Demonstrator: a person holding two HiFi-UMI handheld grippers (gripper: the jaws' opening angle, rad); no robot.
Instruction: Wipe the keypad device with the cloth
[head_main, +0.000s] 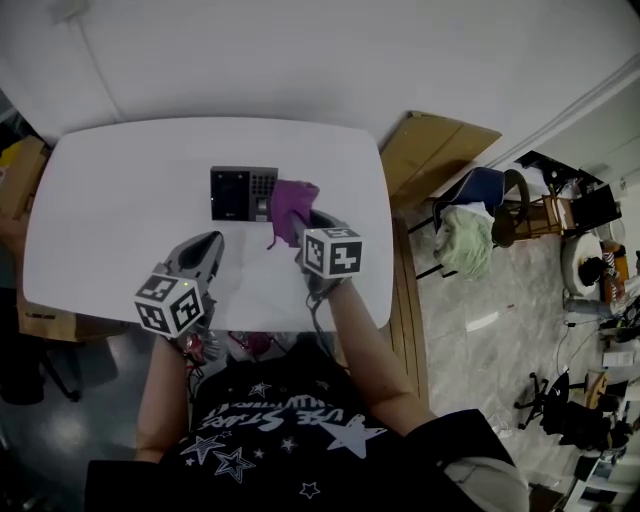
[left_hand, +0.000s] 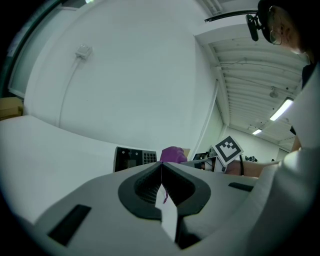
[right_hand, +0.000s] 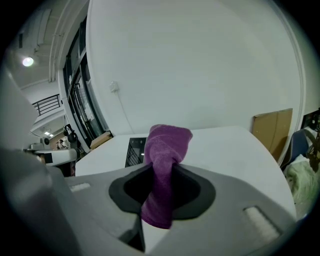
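Your white table (head_main: 100, 200) has rounded corners and a smooth matte top, and most of it is bare: a wide stretch left of the keypad device (head_main: 243, 193), a band along the near edge under both grippers, and a narrower strip out to the right edge, where a brown cardboard sheet (head_main: 430, 150) leans just past the far-right corner. The device lies flat in the far half, about midway between the left and right edges. It is a dark rectangular slab whose long axis runs parallel to the far edge, with the screen half toward the left edge and the button grid at the right end. Your right gripper (head_main: 308, 222) is clamped on the purple cloth (head_main: 292, 206), a soft terry fabric bunched into a lump above the jaws with a tail hanging below them. The lump sits at the device's right end, but you cannot tell whether it is touching. Your left gripper (head_main: 210, 245) has its jaws pressed together with nothing between them, and it is nearer the near edge, well clear of the device.
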